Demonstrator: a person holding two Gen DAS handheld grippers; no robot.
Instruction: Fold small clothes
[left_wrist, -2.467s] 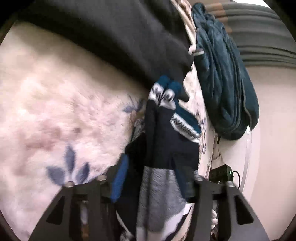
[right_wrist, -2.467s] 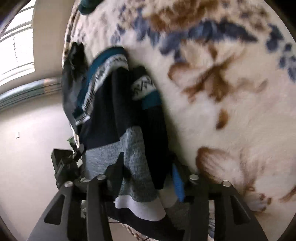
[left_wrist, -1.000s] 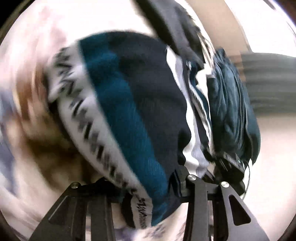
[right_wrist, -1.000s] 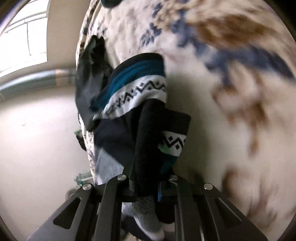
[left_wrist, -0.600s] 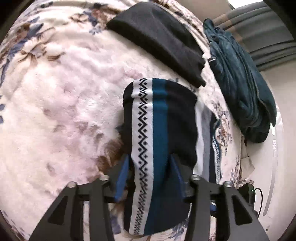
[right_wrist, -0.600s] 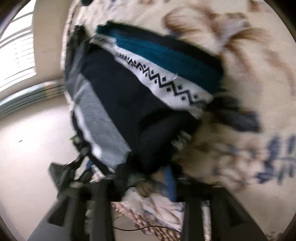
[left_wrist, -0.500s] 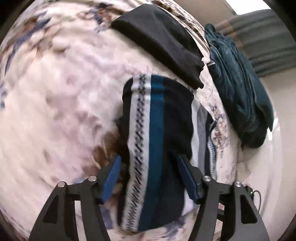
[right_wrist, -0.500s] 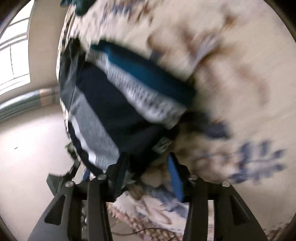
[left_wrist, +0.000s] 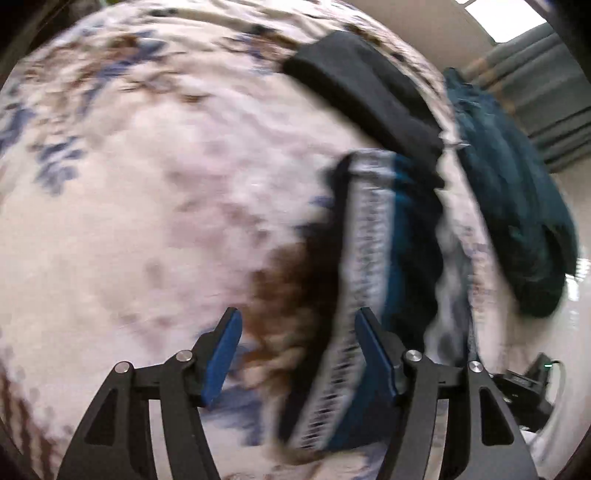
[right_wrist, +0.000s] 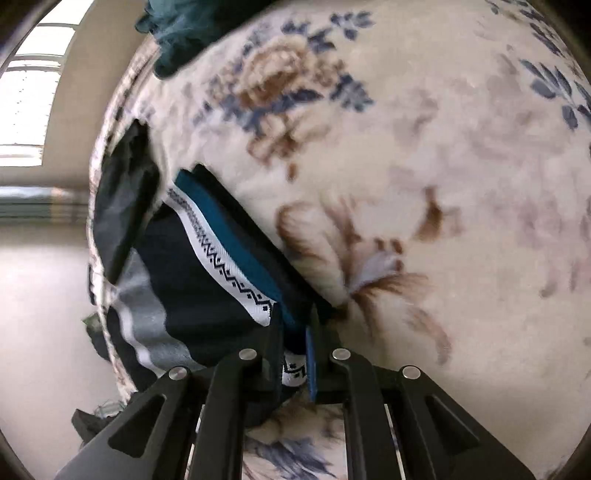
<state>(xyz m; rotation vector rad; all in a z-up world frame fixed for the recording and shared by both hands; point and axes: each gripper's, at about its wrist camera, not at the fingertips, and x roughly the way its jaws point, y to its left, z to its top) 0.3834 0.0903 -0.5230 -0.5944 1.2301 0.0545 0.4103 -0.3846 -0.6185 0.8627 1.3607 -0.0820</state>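
Observation:
A small knitted garment (left_wrist: 373, 258), dark navy with a teal stripe and a white zigzag band, lies folded on a floral fleece blanket (left_wrist: 147, 184). My left gripper (left_wrist: 297, 314) is open just above the blanket. Only fleece shows between its blue pads, and the garment's near edge lies against the right finger (left_wrist: 373, 347). In the right wrist view the same garment (right_wrist: 207, 280) lies at the lower left. My right gripper (right_wrist: 295, 332) is closing, its jaws pinched on the garment's corner with the white band.
A folded black garment (left_wrist: 362, 88) lies just beyond the knitted one, and shows again as a black garment (right_wrist: 122, 206). A heap of teal clothing (left_wrist: 509, 206) sits at the blanket's edge. The blanket (right_wrist: 443, 184) spreads wide to the right, and the floor drops away at the left.
The left gripper let go of the garment and drew off to its left side. The right gripper opened, then closed again on the garment's near corner.

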